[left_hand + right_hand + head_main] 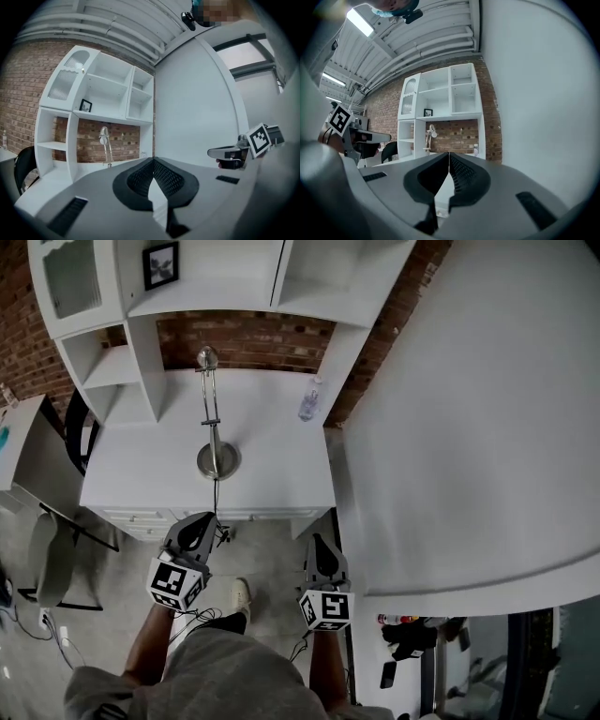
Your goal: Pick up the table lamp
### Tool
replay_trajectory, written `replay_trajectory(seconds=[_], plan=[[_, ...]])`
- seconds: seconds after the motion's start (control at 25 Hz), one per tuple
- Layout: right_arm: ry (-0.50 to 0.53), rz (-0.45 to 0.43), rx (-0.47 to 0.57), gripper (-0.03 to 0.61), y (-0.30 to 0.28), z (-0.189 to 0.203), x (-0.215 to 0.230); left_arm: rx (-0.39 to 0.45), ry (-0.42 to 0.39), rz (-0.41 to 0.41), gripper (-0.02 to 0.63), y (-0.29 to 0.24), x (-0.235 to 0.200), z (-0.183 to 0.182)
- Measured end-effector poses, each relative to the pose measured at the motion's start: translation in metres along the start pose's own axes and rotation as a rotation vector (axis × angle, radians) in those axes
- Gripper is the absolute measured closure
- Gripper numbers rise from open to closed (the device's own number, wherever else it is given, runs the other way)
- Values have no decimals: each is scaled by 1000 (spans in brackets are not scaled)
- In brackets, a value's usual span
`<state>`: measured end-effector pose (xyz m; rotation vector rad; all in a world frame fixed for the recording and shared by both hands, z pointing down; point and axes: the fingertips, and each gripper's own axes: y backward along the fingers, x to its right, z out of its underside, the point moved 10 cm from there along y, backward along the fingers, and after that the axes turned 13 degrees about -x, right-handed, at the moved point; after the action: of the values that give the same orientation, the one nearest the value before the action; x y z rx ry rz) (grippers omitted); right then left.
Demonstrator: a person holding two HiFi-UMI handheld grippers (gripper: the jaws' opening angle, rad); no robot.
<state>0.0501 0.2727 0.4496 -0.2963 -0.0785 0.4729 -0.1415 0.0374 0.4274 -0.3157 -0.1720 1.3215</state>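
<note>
A silver table lamp [217, 458] stands on the white desk [272, 474], its round base near the desk's front edge and its thin arm rising to a small head [207, 357] at the back. The lamp shows small and far in the left gripper view [106, 146] and in the right gripper view [429, 137]. My left gripper [214, 520] hangs in front of the desk, just short of its front edge below the lamp base, jaws shut and empty. My right gripper [317, 542] is level with it to the right, also shut and empty.
A clear plastic bottle [309, 399] stands at the desk's back right. White shelves [141, 362] with a framed picture [160, 264] rise behind against a brick wall. A chair [52, 554] stands at the left. A big white wall [469, 427] runs along the right.
</note>
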Motion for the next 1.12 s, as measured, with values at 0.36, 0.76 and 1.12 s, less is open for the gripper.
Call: replay_trajectory(seconds=[0.36,0.76,1.12], plan=[[14,-46,-17,555,-78,-20,23,9,19,-26,611,-60,-40,-13],[47,-127,-42,555,-137,-35,20,2,9,-68,611,-96,-73,-19],[76,-190,-62,555,-187,-38,42,3,41,-132,609,-131,-89,-15]])
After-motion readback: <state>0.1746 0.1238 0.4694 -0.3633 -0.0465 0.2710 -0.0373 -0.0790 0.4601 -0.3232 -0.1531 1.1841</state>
